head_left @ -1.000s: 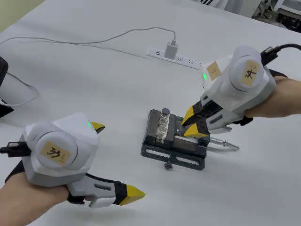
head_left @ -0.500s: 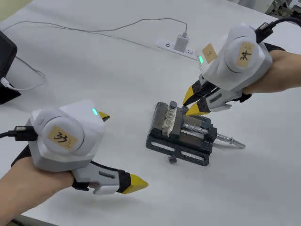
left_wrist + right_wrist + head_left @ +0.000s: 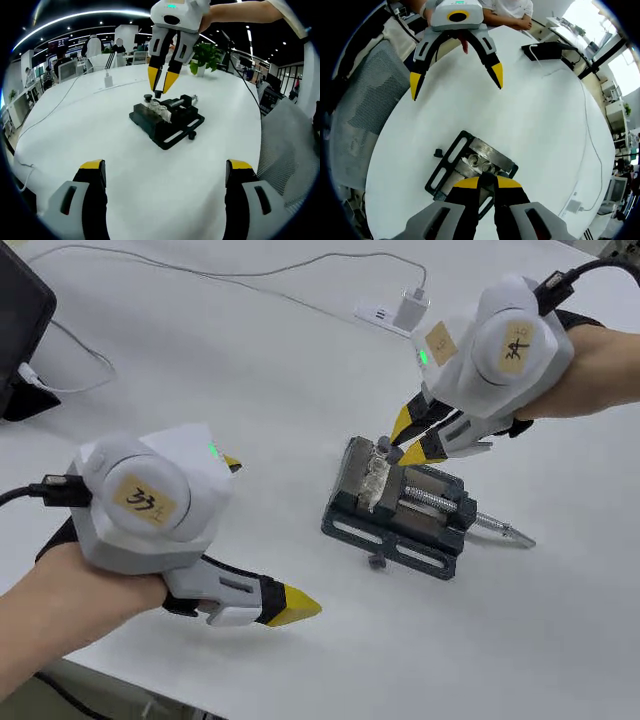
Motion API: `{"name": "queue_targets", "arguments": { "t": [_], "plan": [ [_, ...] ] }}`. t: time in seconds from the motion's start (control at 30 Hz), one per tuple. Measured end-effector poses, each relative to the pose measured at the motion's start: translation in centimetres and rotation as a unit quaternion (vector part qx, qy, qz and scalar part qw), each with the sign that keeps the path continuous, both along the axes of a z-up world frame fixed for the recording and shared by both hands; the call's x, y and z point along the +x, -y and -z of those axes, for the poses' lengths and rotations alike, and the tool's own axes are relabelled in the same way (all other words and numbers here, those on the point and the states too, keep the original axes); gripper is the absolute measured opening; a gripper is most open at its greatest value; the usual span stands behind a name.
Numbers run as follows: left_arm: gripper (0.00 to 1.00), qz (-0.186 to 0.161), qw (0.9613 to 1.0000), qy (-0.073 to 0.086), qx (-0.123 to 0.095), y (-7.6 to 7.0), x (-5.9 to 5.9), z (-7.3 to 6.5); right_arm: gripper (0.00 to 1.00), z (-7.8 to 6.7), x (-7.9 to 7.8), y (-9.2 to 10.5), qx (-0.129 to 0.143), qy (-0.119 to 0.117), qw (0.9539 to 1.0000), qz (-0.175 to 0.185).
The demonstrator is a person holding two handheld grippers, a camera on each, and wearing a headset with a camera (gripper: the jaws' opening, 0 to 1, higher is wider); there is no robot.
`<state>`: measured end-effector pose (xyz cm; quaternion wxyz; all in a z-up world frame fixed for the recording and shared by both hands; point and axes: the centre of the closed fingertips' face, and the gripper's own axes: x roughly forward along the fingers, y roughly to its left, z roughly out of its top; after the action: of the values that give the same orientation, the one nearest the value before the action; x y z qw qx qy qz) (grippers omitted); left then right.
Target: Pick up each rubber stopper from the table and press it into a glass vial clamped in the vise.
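The vise (image 3: 400, 525) sits on the white tabletop (image 3: 250, 360), and the row of glass vials (image 3: 372, 480) is clamped between its jaws, running along them, with the screw handle pointing off to the person's right. A dark stopper (image 3: 383, 445) tops the vial at the far end of that row. The right tool (image 3: 406, 439) hangs just above and beside that end, tips angled down at the vials. Its jaws are drawn close, with only a narrow gap. Something small and dark sits in that gap in the right gripper view, but I cannot tell whether it is a stopper being pinched. From that view the open vial mouths lie just ahead of the tips, so the coming move looks like a short drop onto the next mouth along the row. The left tool (image 3: 262, 534) is well apart on the near left side of the tabletop, jaws spread wide and holding nothing, pointed toward the vise. The right is clearly the nearer hand for the job.
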<state>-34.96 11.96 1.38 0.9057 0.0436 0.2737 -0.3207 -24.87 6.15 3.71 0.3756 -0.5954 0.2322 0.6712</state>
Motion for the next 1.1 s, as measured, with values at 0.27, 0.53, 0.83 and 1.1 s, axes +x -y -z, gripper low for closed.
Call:
{"name": "queue_targets", "arguments": {
  "t": [0.27, 0.53, 0.83, 1.1],
  "plan": [
    [0.99, -0.004, 1.0, -0.003, -0.004, -0.04, -0.04, 0.23, 0.05, 0.37, 0.01, -0.31, -0.005, -0.003, 1.0, -0.007],
    [0.99, -0.006, 0.9999, -0.004, -0.009, 0.05, 0.05, 0.44, 0.05, 0.94, -0.08, -0.31, -0.015, -0.004, 0.9999, -0.008],
    [0.99, -0.005, 0.9998, -0.009, -0.014, 0.34, -0.18, 0.76, 0.05, 0.65, -0.82, -0.4, -0.014, -0.007, 0.9999, 0.003],
    [0.99, -0.004, 0.9998, -0.008, -0.015, 0.42, -0.12, 0.71, 0.05, 0.86, -0.55, -0.36, -0.018, -0.007, 0.9998, 0.007]
  ]
}}
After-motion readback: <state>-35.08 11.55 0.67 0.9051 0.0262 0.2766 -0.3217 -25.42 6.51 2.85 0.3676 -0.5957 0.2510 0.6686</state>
